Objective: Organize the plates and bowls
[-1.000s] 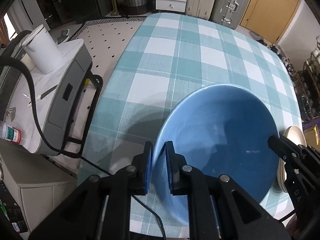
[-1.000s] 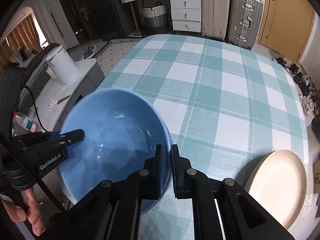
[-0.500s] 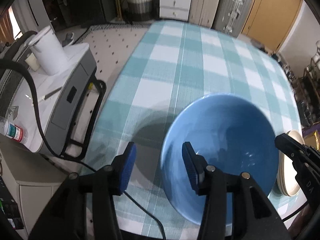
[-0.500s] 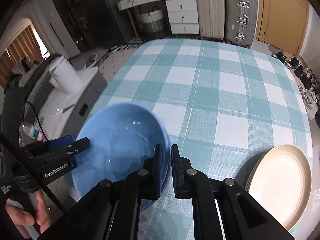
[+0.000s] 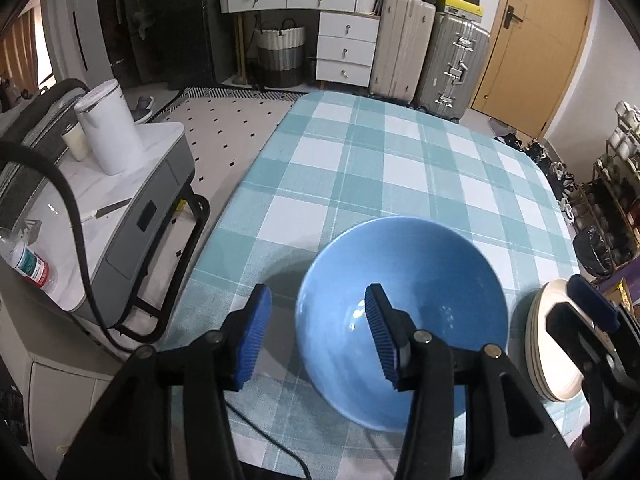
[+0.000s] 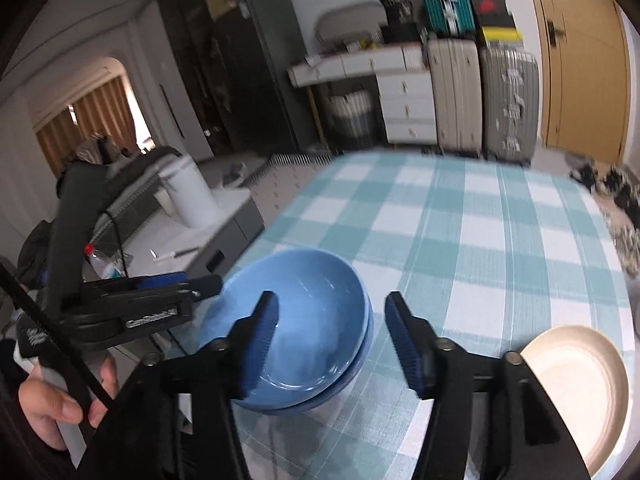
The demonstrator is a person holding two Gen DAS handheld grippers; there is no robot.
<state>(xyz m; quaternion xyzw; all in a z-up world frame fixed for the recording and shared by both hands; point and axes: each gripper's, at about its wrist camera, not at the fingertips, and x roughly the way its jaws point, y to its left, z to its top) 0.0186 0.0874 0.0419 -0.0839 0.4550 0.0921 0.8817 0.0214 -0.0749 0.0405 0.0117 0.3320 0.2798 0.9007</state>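
Two blue bowls, nested one inside the other (image 6: 304,336), rest on the checked tablecloth near the table's front left edge; the left wrist view shows them as one blue bowl (image 5: 408,280). My left gripper (image 5: 318,334) is open, its jaws either side of the bowl's left rim without touching. My right gripper (image 6: 332,340) is open, its jaws astride the bowl's right rim. A stack of cream plates (image 6: 580,384) lies at the front right, also in the left wrist view (image 5: 552,360). The right gripper's fingers (image 5: 588,308) show above it.
The table with its teal checked cloth (image 5: 400,168) stretches away. A grey cabinet (image 5: 132,200) with a white kettle (image 5: 108,128) stands close on the left, with a black cable. Suitcases and drawers stand beyond the far edge.
Both grippers have opened and let go of the blue bowl, which now sits in the other bowl on the table. Both have pulled back and up; the right wrist view has tilted up.
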